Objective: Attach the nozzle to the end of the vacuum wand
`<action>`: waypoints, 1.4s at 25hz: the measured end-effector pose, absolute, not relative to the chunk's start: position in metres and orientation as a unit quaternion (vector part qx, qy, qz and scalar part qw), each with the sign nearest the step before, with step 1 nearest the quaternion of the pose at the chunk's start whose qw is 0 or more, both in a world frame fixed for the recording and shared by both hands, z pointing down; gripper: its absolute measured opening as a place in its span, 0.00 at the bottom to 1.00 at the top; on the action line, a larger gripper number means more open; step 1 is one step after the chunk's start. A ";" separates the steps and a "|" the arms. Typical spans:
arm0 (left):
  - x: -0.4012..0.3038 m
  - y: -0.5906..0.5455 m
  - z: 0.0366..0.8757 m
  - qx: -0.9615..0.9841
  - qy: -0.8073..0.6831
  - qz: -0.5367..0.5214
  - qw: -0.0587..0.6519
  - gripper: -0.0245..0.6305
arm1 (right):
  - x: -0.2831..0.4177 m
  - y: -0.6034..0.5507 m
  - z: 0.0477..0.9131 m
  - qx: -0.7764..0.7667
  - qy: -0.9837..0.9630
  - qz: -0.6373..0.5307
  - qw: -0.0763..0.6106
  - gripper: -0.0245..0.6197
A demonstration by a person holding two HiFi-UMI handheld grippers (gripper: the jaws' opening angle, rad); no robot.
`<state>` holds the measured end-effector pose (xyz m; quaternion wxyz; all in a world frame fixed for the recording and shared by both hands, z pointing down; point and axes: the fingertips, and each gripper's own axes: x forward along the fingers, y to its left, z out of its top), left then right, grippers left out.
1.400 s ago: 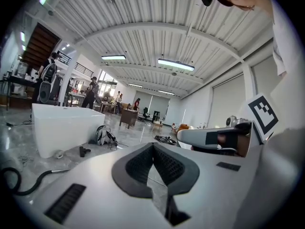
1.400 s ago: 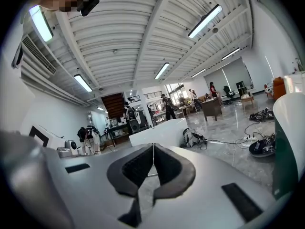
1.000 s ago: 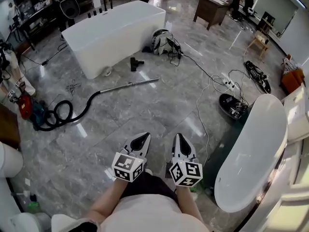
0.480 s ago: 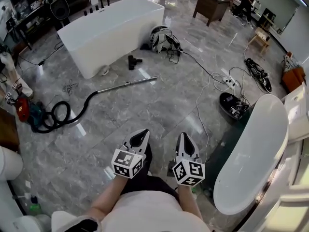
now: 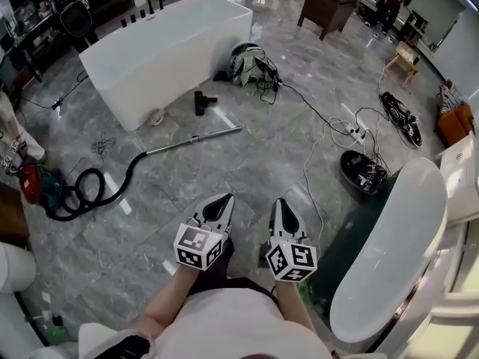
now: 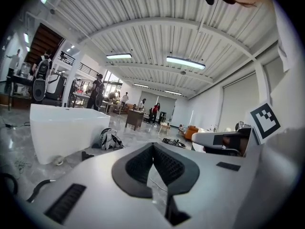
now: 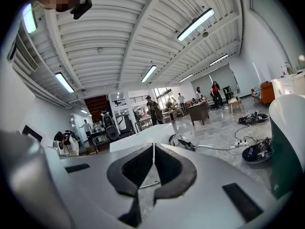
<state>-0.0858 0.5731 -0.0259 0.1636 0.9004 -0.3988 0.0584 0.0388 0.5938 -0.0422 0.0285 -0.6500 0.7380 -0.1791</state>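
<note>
Though jaws meet, nozzle [image 5: 201, 102] lies well ahead.

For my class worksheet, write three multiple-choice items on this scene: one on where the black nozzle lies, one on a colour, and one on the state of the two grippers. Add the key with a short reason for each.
1. The small black plastic nozzle lies:
A. on the floor beside the white rectangular bathtub, apart from the silver metal wand
B. fitted on the wand's end
C. on top of the bathtub

2. The curled flexible hose joined to the wand is:
A. orange
B. black
C. white

3. The left gripper and the right gripper are:
A. wide open
B. shut on the wand
C. shut, holding nothing

Key:
1 A, since bare floor shows between nozzle and wand.
2 B, since the hose is dark along its whole length in the head view.
3 C, since each gripper view shows its pads together with nothing between them.
</note>
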 end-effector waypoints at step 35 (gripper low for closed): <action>-0.062 0.423 -0.016 0.927 -0.328 0.060 0.171 0.05 | 0.071 0.431 -0.028 -0.688 0.701 -0.189 0.020 0.06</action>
